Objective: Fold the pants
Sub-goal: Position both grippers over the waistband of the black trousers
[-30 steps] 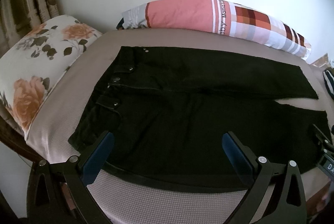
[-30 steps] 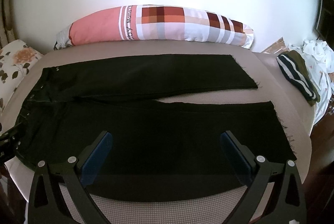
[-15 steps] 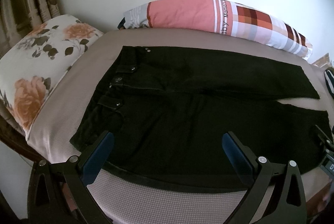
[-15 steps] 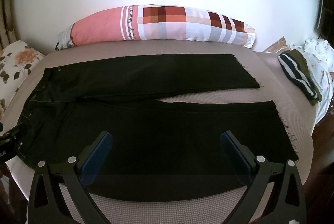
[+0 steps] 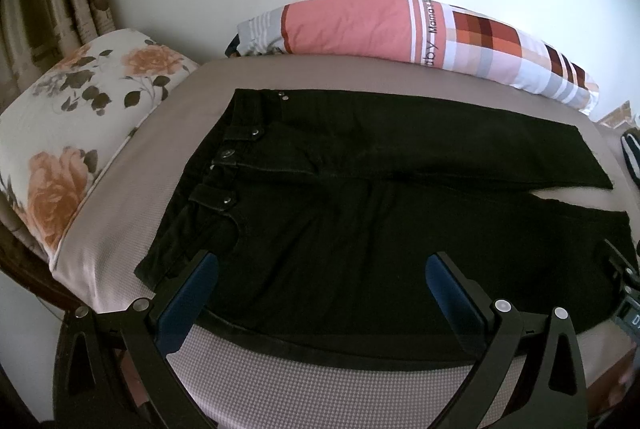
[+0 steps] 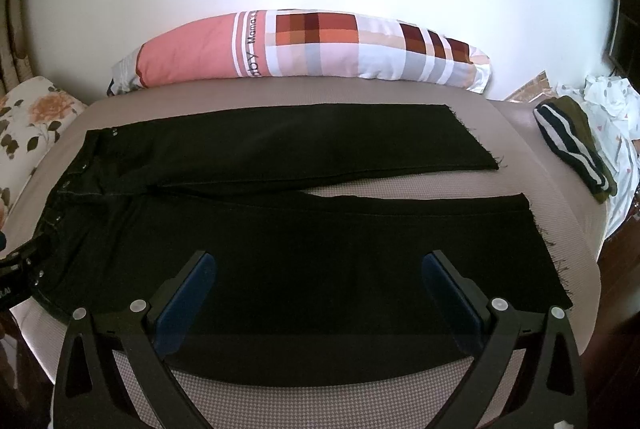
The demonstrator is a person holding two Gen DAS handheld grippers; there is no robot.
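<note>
On the bed [image 5: 120,269], from the floral pillow [image 5: 72,133] rightward, the black pants [image 5: 360,209] lie flat and unfolded, waistband left, legs right, while the left gripper [image 5: 320,281] and right gripper [image 6: 320,277] hover at the near edge, jaws spread wide.

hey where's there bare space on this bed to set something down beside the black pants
Bare mattress runs along the near edge below the black pants, and a strip lies between them and the plaid pillow. A thin wedge opens between the legs. The right end is crowded by striped clothing; the floral pillow borders the waistband end.
</note>
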